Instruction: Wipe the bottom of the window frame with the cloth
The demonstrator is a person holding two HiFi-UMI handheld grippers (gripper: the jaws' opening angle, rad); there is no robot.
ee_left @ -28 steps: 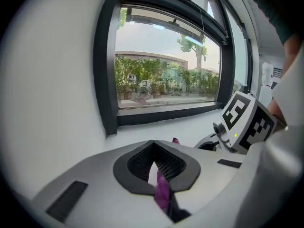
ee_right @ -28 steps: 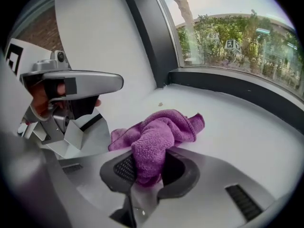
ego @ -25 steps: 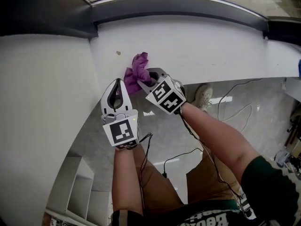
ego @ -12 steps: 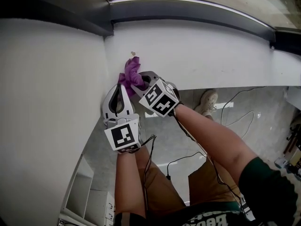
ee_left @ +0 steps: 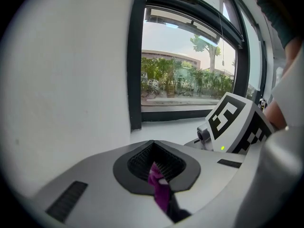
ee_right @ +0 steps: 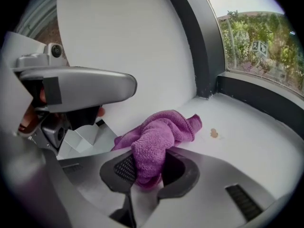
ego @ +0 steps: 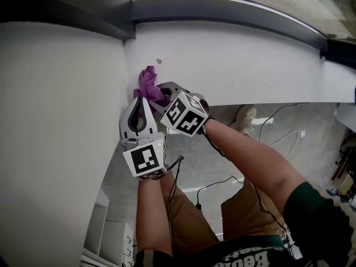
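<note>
White sill (ego: 250, 65) runs below the dark window frame (ego: 233, 10), meeting a white wall (ego: 55, 121) at the left of the head view. The purple cloth (ego: 148, 82) lies bunched on the sill in that left corner, just below a small brown speck (ego: 159, 60). The right gripper (ego: 157, 95) has its jaws clamped on a fold of the cloth. The left gripper (ego: 139, 100) sits just beside it at lower left, jaws drawn together, a sliver of purple showing between their pads.

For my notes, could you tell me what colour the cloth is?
Purple cloth, clearest in the right gripper view.
</note>
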